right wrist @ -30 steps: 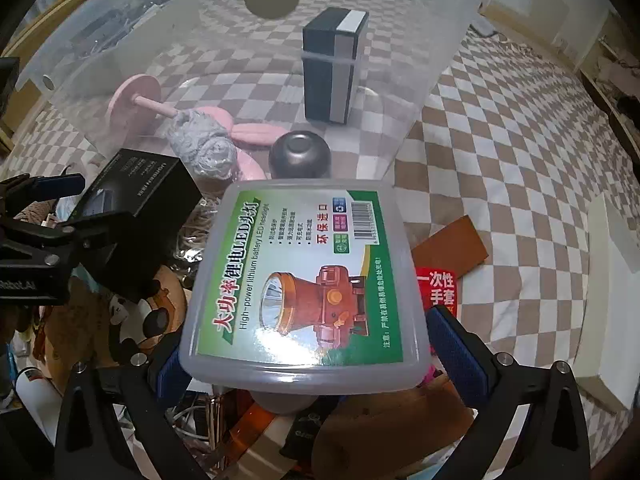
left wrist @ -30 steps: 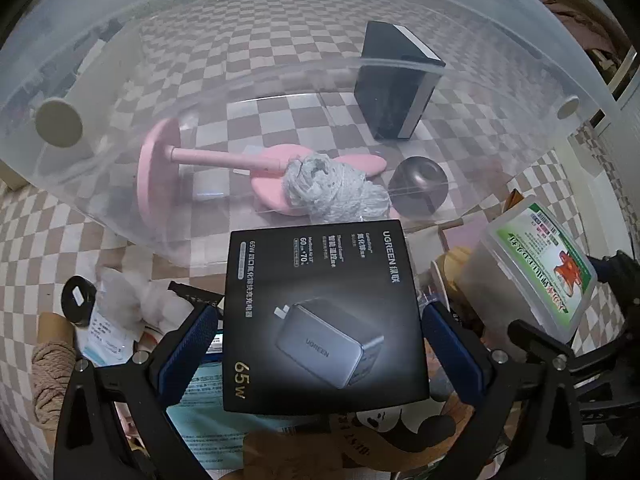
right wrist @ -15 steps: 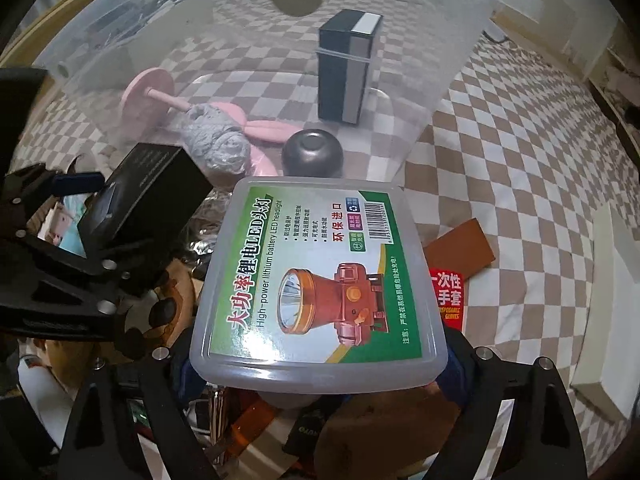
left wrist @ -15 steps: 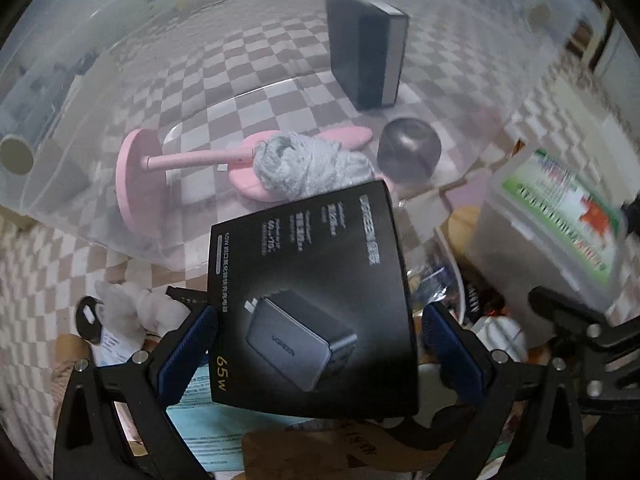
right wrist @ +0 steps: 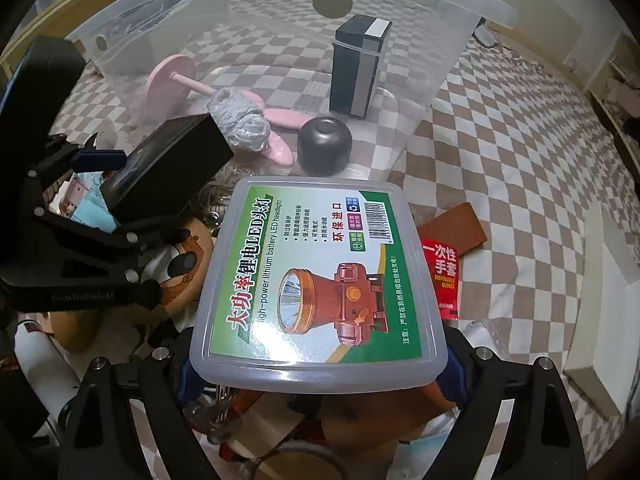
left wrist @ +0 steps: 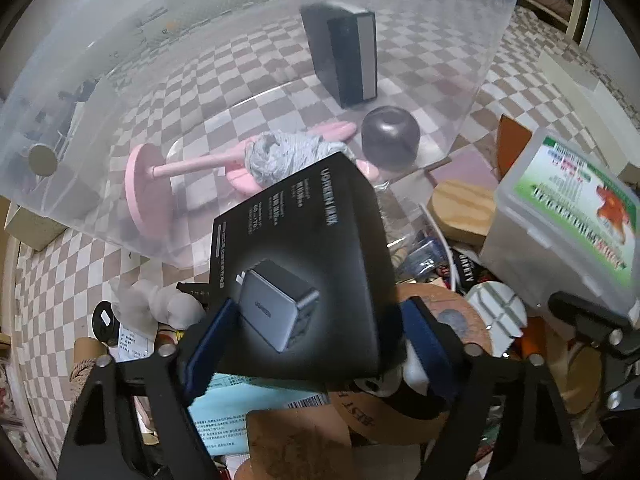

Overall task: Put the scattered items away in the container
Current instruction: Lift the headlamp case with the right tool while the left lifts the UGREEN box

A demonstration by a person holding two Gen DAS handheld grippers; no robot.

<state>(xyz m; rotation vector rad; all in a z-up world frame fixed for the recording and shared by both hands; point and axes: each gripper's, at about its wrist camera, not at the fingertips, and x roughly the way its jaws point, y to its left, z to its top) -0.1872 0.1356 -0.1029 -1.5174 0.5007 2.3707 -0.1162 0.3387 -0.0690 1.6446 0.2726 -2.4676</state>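
Both grip: left gripper point(left wrist: 316, 340) clamps charger box point(left wrist: 304, 276); right gripper point(right wrist: 320, 364) clamps headlamp case point(right wrist: 316, 280).

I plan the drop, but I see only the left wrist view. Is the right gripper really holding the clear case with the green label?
Observer: Yes. The right gripper is shut on the clear case; blue pads press both sides of its near end.
Operator: Does anything lie right of that case?
Observer: A red glove packet, beside a brown leather piece on the checked cloth.
Operator: And under my own gripper?
Observer: A white bottle lies below the left gripper, which is shut on the black box.
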